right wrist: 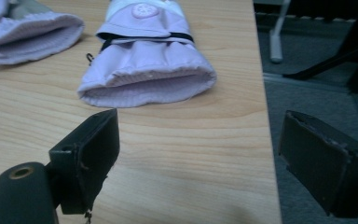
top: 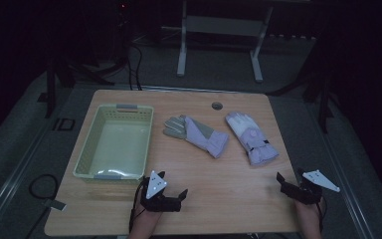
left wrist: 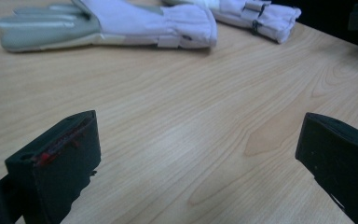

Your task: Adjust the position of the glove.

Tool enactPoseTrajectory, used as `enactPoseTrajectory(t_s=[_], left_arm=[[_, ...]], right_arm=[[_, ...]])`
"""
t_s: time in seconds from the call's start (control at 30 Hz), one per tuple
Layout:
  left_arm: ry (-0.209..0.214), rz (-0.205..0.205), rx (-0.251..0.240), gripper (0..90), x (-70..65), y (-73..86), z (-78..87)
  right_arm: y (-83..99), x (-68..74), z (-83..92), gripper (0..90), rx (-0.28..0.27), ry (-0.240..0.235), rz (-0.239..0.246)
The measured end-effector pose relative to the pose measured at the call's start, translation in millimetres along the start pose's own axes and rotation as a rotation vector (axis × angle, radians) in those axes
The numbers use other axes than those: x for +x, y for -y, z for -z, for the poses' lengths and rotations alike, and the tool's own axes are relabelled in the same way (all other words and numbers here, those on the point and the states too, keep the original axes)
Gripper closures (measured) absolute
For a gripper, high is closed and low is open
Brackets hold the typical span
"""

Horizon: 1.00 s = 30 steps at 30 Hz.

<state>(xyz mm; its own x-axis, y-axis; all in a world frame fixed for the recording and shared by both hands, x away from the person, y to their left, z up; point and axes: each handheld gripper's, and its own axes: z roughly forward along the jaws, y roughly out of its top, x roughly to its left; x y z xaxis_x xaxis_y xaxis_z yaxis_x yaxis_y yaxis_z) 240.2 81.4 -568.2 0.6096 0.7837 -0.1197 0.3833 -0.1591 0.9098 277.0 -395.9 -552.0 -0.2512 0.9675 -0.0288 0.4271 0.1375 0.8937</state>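
Note:
Two lilac winter gloves lie flat mid-table. The left glove (top: 195,135), grey palm up, also appears in the left gripper view (left wrist: 116,23). The right glove (top: 251,137) lies back up, its open cuff (right wrist: 149,86) facing my right gripper. A pale green basket (top: 114,142) stands empty at the table's left. My left gripper (top: 173,186) rests near the front edge, jaws wide open over bare wood (left wrist: 198,154). My right gripper (top: 288,180) sits at the front right corner, open, a short way from the right glove's cuff (right wrist: 198,154).
The wooden table (top: 219,194) has a round cable hole (top: 217,105) at the back. Its right edge runs close beside my right gripper, with grey floor (right wrist: 317,93) beyond. A white table frame (top: 219,35) stands behind, and cables lie on the floor at left.

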Motion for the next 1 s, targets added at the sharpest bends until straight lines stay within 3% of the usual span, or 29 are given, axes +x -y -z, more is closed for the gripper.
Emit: enactPoseTrajectory(t_s=[0.13, 0.2, 0.53, 0.73, 1.0], left_arm=[[0.000, -0.001, 0.012, 0.0, 0.1, -0.5, -0.8], [0.002, 0.001, 0.009, 0.0, 0.7, -0.3, -0.5], [-0.032, 0.019, 0.019, 0.0, 0.8, -0.8, -1.7], [-0.044, 0.018, 0.017, 0.0, 0.6, -0.7, -1.3], [-0.038, 0.014, 0.016, 0.0, 0.6, -0.6, -1.0]], right_arm=[[0.1, 0.6, -1.1, 12.5, 0.019, -0.007, 0.003], [0.0, -0.4, -1.3, 12.5, 0.028, -0.037, -0.007], [-9.2, -5.2, -4.5, 12.4, 0.061, -0.033, -0.043], [-33.9, -5.7, -1.9, 12.4, 0.036, -0.041, -0.042], [-74.1, -4.1, 2.9, 12.4, -0.009, -0.057, -0.001]])
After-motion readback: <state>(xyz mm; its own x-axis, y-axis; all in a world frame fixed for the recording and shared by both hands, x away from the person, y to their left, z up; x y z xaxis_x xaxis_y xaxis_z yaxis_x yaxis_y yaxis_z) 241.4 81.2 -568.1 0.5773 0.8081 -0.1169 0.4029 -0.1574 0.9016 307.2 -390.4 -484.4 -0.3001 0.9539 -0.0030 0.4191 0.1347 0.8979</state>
